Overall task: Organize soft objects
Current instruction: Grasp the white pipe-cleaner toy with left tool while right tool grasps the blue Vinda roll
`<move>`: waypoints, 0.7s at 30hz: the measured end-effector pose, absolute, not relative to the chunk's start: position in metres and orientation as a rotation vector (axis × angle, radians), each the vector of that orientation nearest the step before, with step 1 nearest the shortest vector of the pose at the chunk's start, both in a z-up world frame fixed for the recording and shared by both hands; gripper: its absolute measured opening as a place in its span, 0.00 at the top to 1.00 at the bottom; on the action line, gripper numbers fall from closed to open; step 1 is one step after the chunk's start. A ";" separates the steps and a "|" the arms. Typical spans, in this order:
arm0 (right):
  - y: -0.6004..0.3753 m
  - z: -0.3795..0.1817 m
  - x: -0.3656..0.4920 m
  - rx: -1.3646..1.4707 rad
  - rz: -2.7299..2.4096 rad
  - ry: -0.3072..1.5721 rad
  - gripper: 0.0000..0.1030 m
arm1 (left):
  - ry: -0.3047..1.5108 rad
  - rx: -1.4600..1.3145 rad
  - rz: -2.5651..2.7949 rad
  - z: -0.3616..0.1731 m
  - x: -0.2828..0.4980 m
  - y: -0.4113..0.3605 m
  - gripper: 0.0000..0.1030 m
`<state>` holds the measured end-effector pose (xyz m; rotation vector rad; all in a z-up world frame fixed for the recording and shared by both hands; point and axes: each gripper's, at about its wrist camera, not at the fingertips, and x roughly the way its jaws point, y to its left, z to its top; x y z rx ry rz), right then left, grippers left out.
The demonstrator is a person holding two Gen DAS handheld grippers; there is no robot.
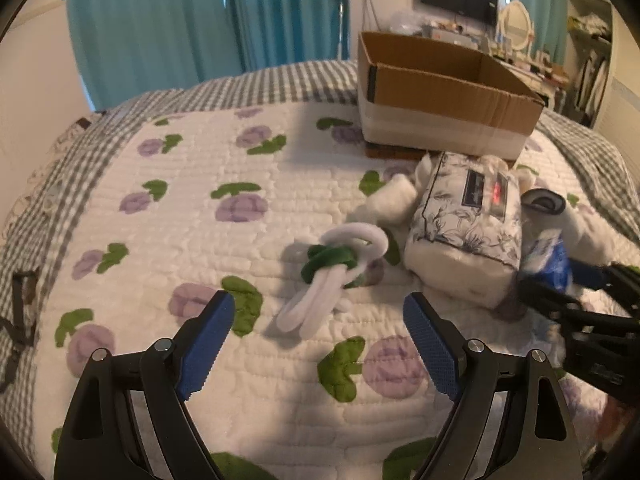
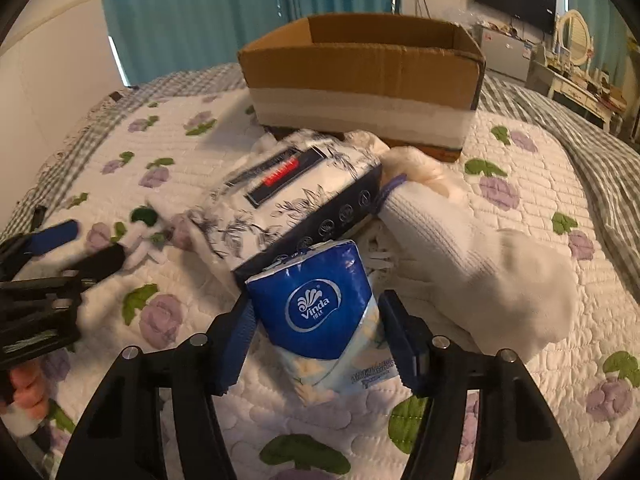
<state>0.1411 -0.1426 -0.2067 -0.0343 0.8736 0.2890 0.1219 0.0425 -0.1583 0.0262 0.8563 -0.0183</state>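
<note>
A blue Vinda tissue pack [image 2: 316, 320] lies on the quilt between the fingers of my right gripper [image 2: 316, 300], and both blue pads touch its sides. Behind it sit a floral-printed tissue pack [image 2: 296, 196] and a white knitted cloth [image 2: 480, 260]. My left gripper [image 1: 318, 300] stands open just short of a white-and-green knotted plush rope [image 1: 332, 276], with nothing between its pads. In the left wrist view the right gripper [image 1: 560, 280] shows at the right edge on the blue pack [image 1: 554, 264], next to the floral pack [image 1: 468, 220].
An open cardboard box [image 1: 440, 92] [image 2: 360, 76] stands on the bed behind the pile. The flowered quilt [image 1: 200, 220] covers the bed, with a checked border around it. Teal curtains and a dresser stand beyond. A hand [image 2: 24, 396] holds the left gripper [image 2: 80, 246].
</note>
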 end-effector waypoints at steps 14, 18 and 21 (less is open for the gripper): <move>-0.138 -0.170 0.157 -0.066 0.305 0.796 0.41 | 1.007 -0.073 -0.059 -0.201 0.180 0.044 0.48; -0.146 -0.168 0.156 -0.036 0.300 0.787 0.41 | 0.987 -0.076 -0.068 -0.197 0.177 0.047 0.66; -0.149 -0.163 0.149 -0.038 0.299 0.776 0.41 | 1.006 -0.193 -0.127 -0.195 0.174 0.056 0.68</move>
